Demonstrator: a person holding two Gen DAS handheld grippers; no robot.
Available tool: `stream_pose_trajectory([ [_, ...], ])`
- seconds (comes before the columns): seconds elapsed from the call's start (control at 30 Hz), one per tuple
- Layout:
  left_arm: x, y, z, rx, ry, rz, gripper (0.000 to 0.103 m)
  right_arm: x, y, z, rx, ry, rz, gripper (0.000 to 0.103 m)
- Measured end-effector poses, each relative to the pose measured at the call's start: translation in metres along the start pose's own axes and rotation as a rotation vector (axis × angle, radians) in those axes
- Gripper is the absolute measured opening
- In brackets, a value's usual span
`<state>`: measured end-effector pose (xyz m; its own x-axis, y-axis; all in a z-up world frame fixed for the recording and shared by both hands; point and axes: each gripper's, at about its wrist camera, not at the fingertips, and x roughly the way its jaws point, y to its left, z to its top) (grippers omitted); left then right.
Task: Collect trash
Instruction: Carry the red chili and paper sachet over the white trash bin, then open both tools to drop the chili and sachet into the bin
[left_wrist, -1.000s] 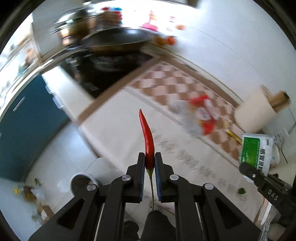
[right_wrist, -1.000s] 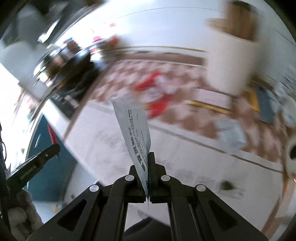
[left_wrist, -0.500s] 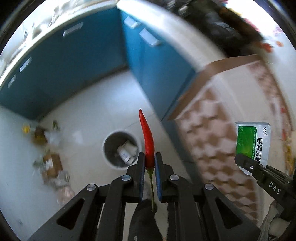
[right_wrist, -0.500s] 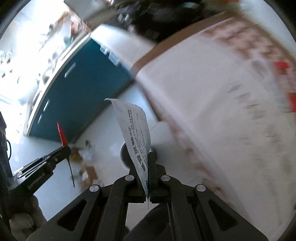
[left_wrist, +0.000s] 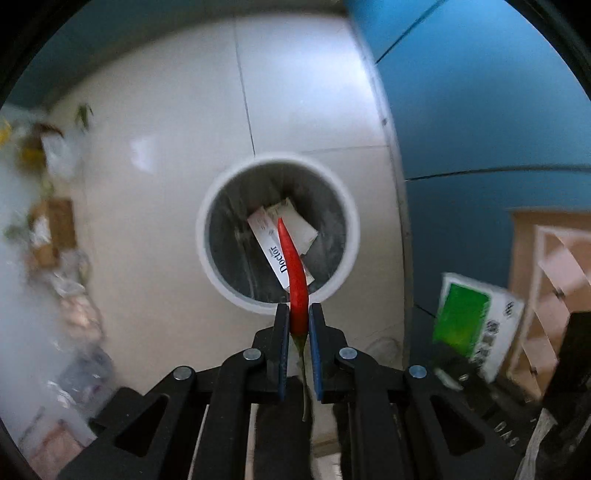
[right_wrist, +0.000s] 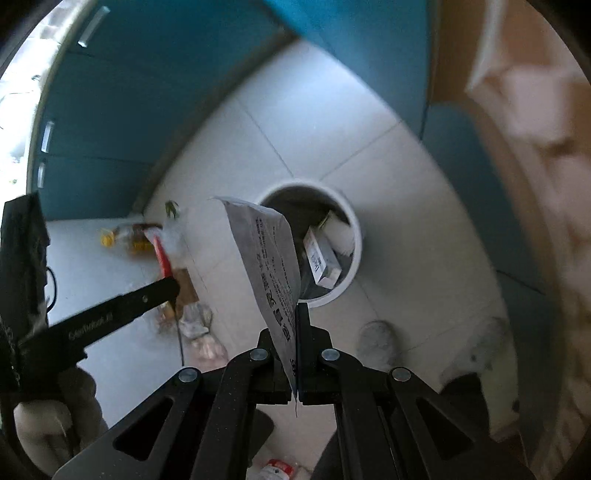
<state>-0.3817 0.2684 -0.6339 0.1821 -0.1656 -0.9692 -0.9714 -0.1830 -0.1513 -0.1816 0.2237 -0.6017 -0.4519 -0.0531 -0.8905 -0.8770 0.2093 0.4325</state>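
Observation:
My left gripper (left_wrist: 298, 317) is shut on a red chili pepper (left_wrist: 293, 273) and holds it above a round white trash bin (left_wrist: 207, 236) on the floor. White boxes (left_wrist: 295, 225) lie inside the bin. My right gripper (right_wrist: 294, 314) is shut on a green and white medicine packet (right_wrist: 269, 254), held above the floor just beside the bin (right_wrist: 356, 236). The packet also shows at the right of the left wrist view (left_wrist: 476, 325). The left gripper with the chili (right_wrist: 162, 254) shows at the left of the right wrist view.
Blue cabinets (left_wrist: 480, 92) stand along the right of the bin and behind it (right_wrist: 122, 99). Scattered litter, a bottle (right_wrist: 125, 236) and cardboard lie on the white tiled floor (left_wrist: 155, 122) to the left. The countertop with a checked cloth (left_wrist: 554, 280) is at the far right.
Both grippers have swung from the countertop down toward the floor. The trash bin has come from far away to directly under the chili. Both keep hold of their items.

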Motion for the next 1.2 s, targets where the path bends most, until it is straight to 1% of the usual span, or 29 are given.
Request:
stream_pose_trajectory([
  [0.03, 0.020, 0.011, 0.007, -0.016, 0.019, -0.004, 0.008, 0.023, -0.002, 0.005, -0.001, 0.020, 0.000, 0.001],
  [0.1, 0.049, 0.018, 0.015, -0.034, 0.050, -0.021, 0.008, 0.072, -0.014, 0.013, 0.020, 0.069, 0.027, 0.001],
  [0.13, 0.061, 0.023, 0.019, -0.044, 0.065, -0.026, 0.008, 0.087, -0.019, 0.017, 0.023, 0.082, 0.027, 0.001],
  [0.27, 0.096, 0.031, 0.027, -0.050, 0.102, -0.025, 0.008, 0.161, -0.034, 0.033, 0.031, 0.131, 0.016, 0.001],
  [0.33, 0.109, 0.034, 0.031, -0.049, 0.113, -0.026, 0.008, 0.185, -0.034, 0.035, 0.024, 0.142, 0.004, 0.001],
  [0.43, 0.113, 0.037, 0.034, -0.048, 0.124, -0.029, 0.008, 0.212, -0.033, 0.046, 0.009, 0.158, -0.009, 0.001],
  [0.6, 0.115, 0.044, 0.037, -0.068, 0.137, -0.030, 0.010, 0.235, -0.026, 0.053, -0.023, 0.172, -0.039, 0.003],
  [0.63, 0.113, 0.046, 0.037, -0.089, 0.140, -0.038, 0.012, 0.235, -0.024, 0.054, -0.027, 0.171, -0.045, 0.003],
  [0.67, 0.111, 0.049, 0.036, -0.096, 0.135, -0.033, 0.017, 0.238, -0.023, 0.055, -0.032, 0.178, -0.048, 0.004],
  [0.7, 0.112, 0.051, 0.038, -0.096, 0.127, -0.020, 0.021, 0.240, -0.022, 0.056, -0.033, 0.187, -0.052, 0.007],
  [0.73, 0.108, 0.054, 0.038, -0.097, 0.110, -0.002, 0.036, 0.242, -0.020, 0.057, -0.033, 0.192, -0.059, 0.010],
  [0.77, 0.105, 0.056, 0.038, -0.097, 0.097, 0.008, 0.057, 0.243, -0.019, 0.057, -0.039, 0.200, -0.068, 0.016],
  [0.8, 0.099, 0.058, 0.037, -0.095, 0.073, 0.026, 0.067, 0.244, -0.018, 0.057, -0.045, 0.205, -0.073, 0.023],
  [0.83, 0.095, 0.060, 0.036, -0.096, 0.056, 0.044, 0.080, 0.242, -0.019, 0.058, -0.049, 0.205, -0.079, 0.027],
  [0.87, 0.091, 0.062, 0.035, -0.100, 0.043, 0.056, 0.085, 0.241, -0.017, 0.057, -0.057, 0.203, -0.093, 0.038],
  [0.9, 0.088, 0.064, 0.033, -0.105, 0.033, 0.060, 0.087, 0.239, -0.015, 0.057, -0.061, 0.202, -0.100, 0.046],
  [0.97, 0.081, 0.067, 0.029, -0.110, 0.025, 0.075, 0.101, 0.236, -0.013, 0.056, -0.074, 0.194, -0.114, 0.053],
  [1.03, 0.075, 0.068, 0.024, -0.110, 0.006, 0.096, 0.102, 0.230, -0.010, 0.055, -0.088, 0.187, -0.128, 0.060],
  [1.1, 0.067, 0.070, 0.019, -0.110, -0.013, 0.115, 0.102, 0.224, -0.005, 0.053, -0.107, 0.178, -0.142, 0.075],
  [1.13, 0.063, 0.070, 0.017, -0.108, -0.026, 0.129, 0.102, 0.220, -0.002, 0.052, -0.116, 0.175, -0.146, 0.078],
  [1.17, 0.058, 0.069, 0.014, -0.104, -0.041, 0.143, 0.102, 0.217, 0.000, 0.051, -0.126, 0.172, -0.155, 0.087],
  [1.2, 0.056, 0.068, 0.012, -0.100, -0.055, 0.156, 0.102, 0.213, 0.004, 0.050, -0.143, 0.164, -0.175, 0.093],
])
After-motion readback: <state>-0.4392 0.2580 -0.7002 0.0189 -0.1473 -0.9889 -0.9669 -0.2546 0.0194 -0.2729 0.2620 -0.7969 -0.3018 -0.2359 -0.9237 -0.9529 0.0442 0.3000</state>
